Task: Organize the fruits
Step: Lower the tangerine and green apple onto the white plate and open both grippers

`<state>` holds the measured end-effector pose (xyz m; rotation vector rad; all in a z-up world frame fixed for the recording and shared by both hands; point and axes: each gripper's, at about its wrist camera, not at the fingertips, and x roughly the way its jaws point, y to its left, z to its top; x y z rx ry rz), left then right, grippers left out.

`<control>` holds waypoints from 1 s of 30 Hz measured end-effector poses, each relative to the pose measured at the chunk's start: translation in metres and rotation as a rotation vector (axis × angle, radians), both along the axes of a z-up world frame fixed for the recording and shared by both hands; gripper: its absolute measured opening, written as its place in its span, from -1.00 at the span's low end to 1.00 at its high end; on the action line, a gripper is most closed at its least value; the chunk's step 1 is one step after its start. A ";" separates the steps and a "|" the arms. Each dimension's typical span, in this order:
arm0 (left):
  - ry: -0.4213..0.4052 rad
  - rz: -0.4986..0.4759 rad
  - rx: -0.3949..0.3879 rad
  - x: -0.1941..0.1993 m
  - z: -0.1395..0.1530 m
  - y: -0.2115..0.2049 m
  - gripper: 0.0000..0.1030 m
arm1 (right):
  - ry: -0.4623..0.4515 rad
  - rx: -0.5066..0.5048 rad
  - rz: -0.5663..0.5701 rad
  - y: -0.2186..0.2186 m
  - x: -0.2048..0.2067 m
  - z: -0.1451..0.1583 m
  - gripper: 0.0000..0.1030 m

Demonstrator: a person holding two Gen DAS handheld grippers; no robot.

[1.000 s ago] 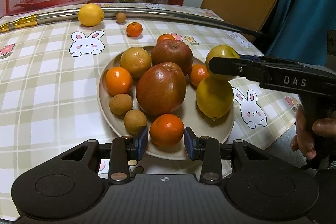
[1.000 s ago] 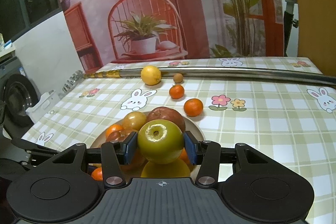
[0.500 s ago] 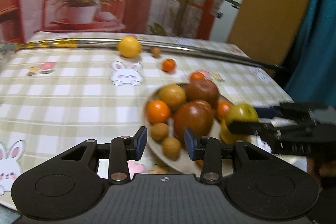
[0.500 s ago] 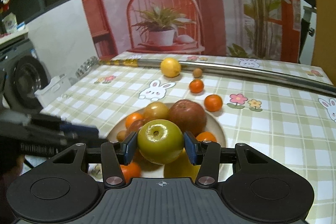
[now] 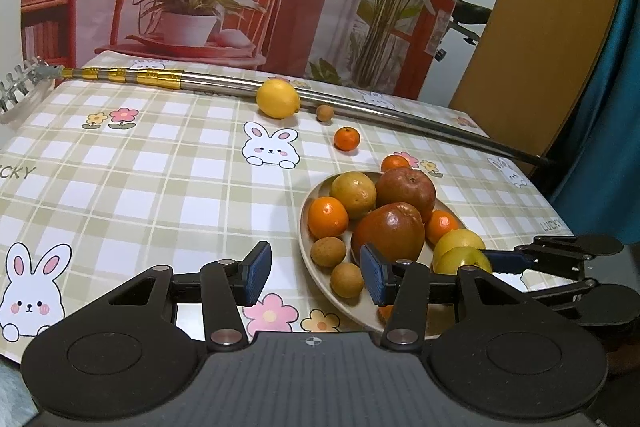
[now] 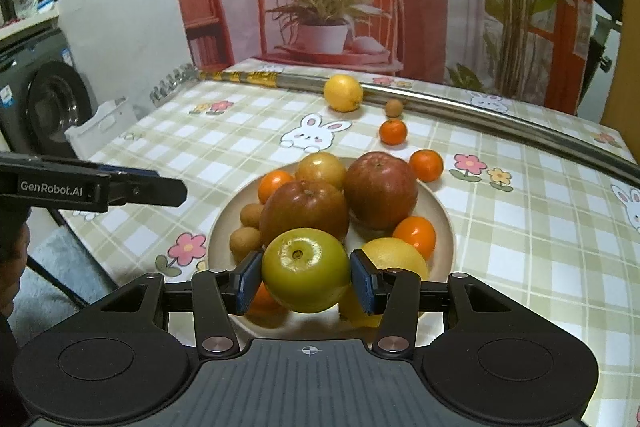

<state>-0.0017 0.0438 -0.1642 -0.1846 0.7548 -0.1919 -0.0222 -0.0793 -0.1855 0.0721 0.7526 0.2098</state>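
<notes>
A beige plate [image 6: 442, 211] [image 5: 306, 251] holds two red apples [image 6: 380, 189], oranges, a lemon, a yellow-brown fruit and small brown longans. My right gripper [image 6: 306, 281] is shut on a green apple [image 6: 306, 269] and holds it over the plate's near edge; it also shows in the left wrist view [image 5: 464, 261]. My left gripper [image 5: 314, 277] is open and empty, above the tablecloth at the plate's left edge. A lemon [image 5: 278, 99], a longan [image 5: 324, 113] and two oranges [image 5: 347, 138] lie loose on the table.
A long metal pole [image 5: 380, 113] with a gold section lies across the far side of the checked tablecloth [image 5: 140, 179]. A printed backdrop stands behind. The table's edges are near on the left and right.
My left gripper has swung left, away from the orange at the plate's front, and pulled back. My right gripper has lowered the green apple toward the plate's near side.
</notes>
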 end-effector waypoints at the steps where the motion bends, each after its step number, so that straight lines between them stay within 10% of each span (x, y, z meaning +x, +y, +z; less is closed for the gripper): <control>1: 0.002 0.000 -0.001 0.000 -0.001 0.000 0.01 | 0.005 -0.005 0.006 0.001 0.001 -0.001 -0.14; 30: 0.032 -0.004 0.004 0.004 -0.006 0.000 0.55 | 0.015 -0.014 0.034 0.004 0.005 -0.008 -0.01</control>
